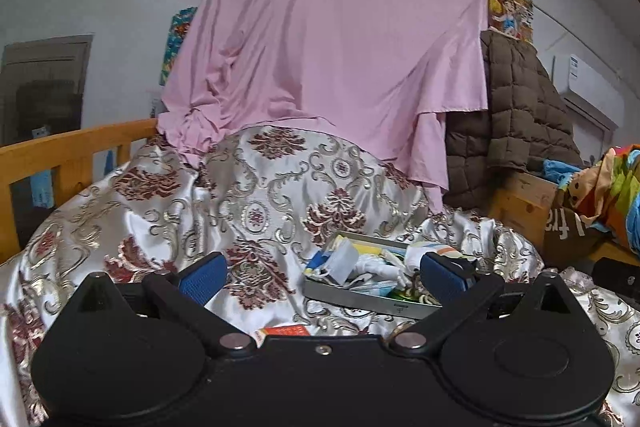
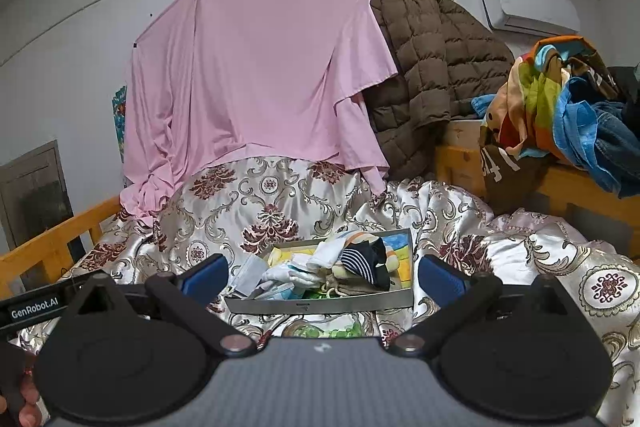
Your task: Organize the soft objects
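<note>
A grey metal tray (image 2: 320, 303) lies on the satin bedspread, filled with several soft items: white socks (image 2: 324, 255), a navy striped sock (image 2: 360, 263), a face mask (image 2: 252, 273) and a beige drawstring pouch (image 2: 340, 287). In the left wrist view the same tray (image 1: 360, 301) lies right of centre. My right gripper (image 2: 323, 277) is open, its blue pads either side of the tray, just in front of it. My left gripper (image 1: 322, 277) is open too, nothing between its pads, with the tray by its right finger.
A floral satin bedspread (image 1: 256, 195) covers the bed. A pink sheet (image 2: 256, 67) hangs behind, a brown quilted jacket (image 2: 432, 67) beside it. Colourful clothes (image 2: 560, 99) pile on the wooden frame (image 2: 580, 187) at right. A wooden rail (image 1: 60, 151) runs along the left.
</note>
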Demonstrator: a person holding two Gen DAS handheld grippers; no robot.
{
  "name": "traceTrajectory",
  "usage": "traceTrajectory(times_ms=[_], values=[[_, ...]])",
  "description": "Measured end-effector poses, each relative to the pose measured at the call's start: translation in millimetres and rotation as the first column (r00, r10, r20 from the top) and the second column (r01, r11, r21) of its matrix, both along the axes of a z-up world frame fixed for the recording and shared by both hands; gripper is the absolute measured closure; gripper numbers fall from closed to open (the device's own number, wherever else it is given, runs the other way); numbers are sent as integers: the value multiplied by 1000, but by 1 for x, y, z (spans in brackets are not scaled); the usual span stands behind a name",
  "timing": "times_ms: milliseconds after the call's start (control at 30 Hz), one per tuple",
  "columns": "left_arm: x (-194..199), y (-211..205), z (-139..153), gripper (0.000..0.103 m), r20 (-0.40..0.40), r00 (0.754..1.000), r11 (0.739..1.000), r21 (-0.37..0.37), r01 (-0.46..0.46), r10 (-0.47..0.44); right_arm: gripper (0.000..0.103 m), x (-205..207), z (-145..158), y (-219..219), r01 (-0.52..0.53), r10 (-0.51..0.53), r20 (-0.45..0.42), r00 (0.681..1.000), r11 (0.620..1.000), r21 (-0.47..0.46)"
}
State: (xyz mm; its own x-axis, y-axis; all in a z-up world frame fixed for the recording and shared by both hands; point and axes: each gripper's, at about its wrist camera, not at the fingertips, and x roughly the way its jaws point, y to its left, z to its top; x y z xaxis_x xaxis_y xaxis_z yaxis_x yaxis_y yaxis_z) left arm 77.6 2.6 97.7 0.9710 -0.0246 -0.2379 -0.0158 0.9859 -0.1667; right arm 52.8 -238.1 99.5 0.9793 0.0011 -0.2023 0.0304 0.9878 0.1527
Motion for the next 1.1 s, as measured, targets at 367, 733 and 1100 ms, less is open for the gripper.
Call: traceTrajectory(times_ms=[367,733,1100], values=[[-25,14,-26,1,-24,999,999,0,-39,39,0,-27,-30,11,54,-54,15,998,999,-7],[-41,15,-61,1,-91,995,998,51,-30,35,0,-41,-63,20,68,-70,-38,997,997,-37],[-58,7,-72,1,-72,997,996,93,-15,22,0,-53,-72,28,58,-60,-34,998,997,-45]])
